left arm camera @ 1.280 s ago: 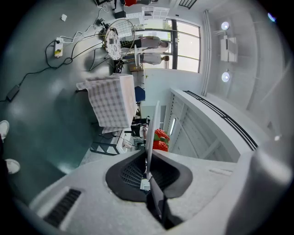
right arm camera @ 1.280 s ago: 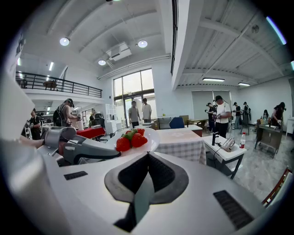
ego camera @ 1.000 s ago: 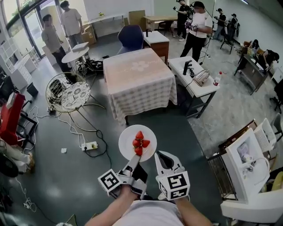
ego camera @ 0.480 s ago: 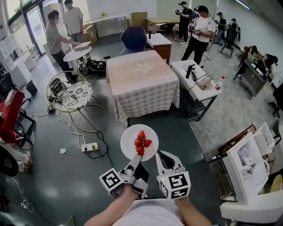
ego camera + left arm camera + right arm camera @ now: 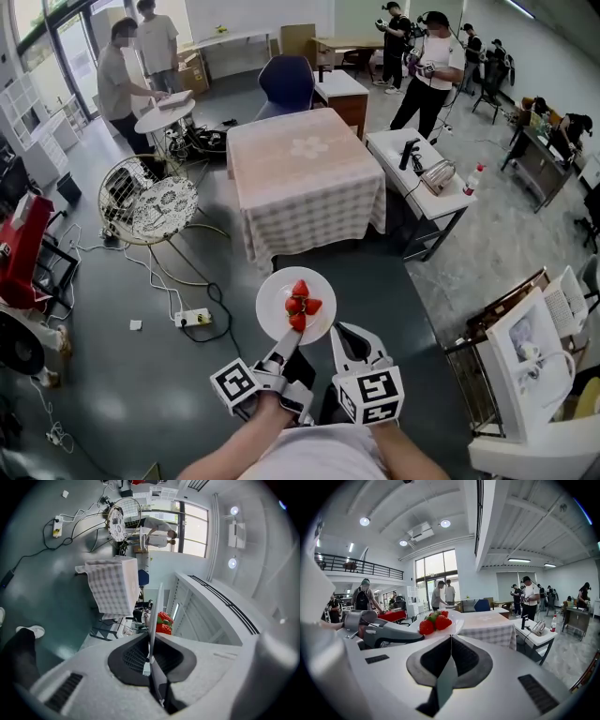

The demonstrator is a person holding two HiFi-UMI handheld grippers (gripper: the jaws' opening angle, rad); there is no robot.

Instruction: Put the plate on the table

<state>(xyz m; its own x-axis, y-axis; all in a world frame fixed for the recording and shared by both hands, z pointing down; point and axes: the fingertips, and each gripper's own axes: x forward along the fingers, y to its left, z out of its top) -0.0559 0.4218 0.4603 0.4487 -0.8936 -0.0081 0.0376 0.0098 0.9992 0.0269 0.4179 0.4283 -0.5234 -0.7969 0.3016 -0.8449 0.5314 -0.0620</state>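
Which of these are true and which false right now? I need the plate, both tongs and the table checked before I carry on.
1. The plate already rests on the table. False: it is held in the air over the floor, short of the checked cloth.
2. The left tongs are shut on the plate's rim. True.
3. The right tongs grip the plate too. False: they are shut on nothing, beside the plate.
4. Strawberries lie on the plate. True.
5. The plate is tipped upside down. False: it is face up, with the fruit on top.
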